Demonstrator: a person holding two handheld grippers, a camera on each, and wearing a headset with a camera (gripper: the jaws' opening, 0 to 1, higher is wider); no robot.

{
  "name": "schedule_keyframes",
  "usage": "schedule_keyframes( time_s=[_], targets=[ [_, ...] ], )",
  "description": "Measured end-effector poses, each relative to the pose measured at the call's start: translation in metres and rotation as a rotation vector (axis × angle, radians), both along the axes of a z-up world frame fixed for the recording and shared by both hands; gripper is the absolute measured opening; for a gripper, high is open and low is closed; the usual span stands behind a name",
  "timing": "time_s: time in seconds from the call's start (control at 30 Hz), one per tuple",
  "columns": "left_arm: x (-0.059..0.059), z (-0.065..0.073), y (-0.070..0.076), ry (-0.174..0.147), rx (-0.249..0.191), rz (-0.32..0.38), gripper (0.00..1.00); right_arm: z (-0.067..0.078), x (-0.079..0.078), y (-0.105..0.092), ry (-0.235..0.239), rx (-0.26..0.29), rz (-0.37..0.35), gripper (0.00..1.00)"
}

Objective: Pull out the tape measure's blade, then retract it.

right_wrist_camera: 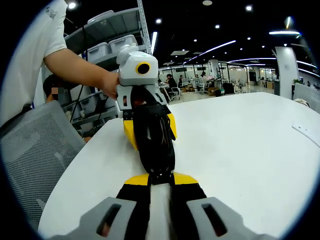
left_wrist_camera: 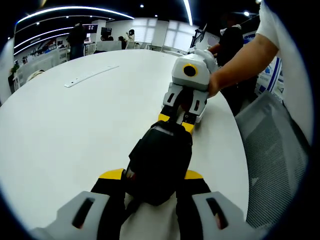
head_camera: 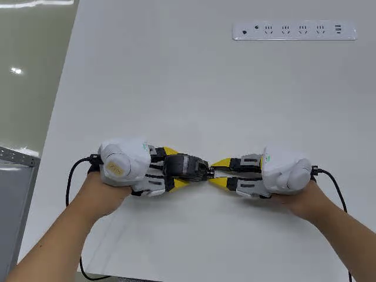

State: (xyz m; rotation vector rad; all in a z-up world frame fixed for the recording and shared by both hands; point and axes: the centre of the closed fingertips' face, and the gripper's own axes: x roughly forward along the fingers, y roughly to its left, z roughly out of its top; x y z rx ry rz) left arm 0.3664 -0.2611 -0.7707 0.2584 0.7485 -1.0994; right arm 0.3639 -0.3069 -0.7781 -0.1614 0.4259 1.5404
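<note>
White table [head_camera: 176, 88], power strip [head_camera: 294, 30], mesh chair [right_wrist_camera: 35, 150], ceiling lights [right_wrist_camera: 220, 47]

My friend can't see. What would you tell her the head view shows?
Two hand-held grippers meet end to end on a white table: the left gripper clamps a black tape measure, and the right gripper pinches its front end. A white power strip lies farther back.

open-plan office: rows of desks [right_wrist_camera: 210, 91], ceiling strip lights [right_wrist_camera: 220, 47], mesh chair [right_wrist_camera: 35, 150].
</note>
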Motion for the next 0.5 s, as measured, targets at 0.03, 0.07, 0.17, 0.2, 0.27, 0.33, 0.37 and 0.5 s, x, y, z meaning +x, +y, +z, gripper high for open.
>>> schedule_keyframes(
  time_s=[0.03,0.07,0.17,0.2,0.27,0.33,0.37,0.5],
  targets=[
    [-0.0001,-0.0001,0.0001,0.0,0.001,-0.001,0.36,-0.0001,-0.0004,0.0,0.0,0.0,0.0,0.14],
    [-0.0003,-0.0001,0.0,0.001,0.001,-0.002,0.36,-0.0001,-0.0001,0.0,0.004,0.0,-0.002,0.14],
    [-0.0004,-0.0001,0.0,0.0,0.001,-0.003,0.36,-0.0006,-0.0004,0.0,0.002,0.001,-0.002,0.14],
    [-0.0005,0.0002,-0.0001,0.0,0.001,-0.003,0.36,-0.0007,-0.0004,0.0001,0.0,0.001,-0.001,0.14],
    [-0.0005,0.0004,-0.0002,0.0,0.001,-0.004,0.36,-0.0005,-0.0004,0.0003,-0.002,0.002,0.0,0.14],
    [-0.0005,0.0002,0.0,0.0,-0.001,-0.003,0.36,-0.0002,-0.0003,0.0003,0.009,0.004,-0.002,0.14],
    [-0.0005,0.0,0.0001,0.002,-0.002,-0.004,0.36,-0.0003,-0.0002,0.0,0.003,0.004,0.001,0.14],
    [-0.0006,-0.0004,0.0003,-0.004,0.007,-0.011,0.35,-0.0001,-0.0004,-0.0004,-0.005,0.005,0.003,0.13]
  ],
)
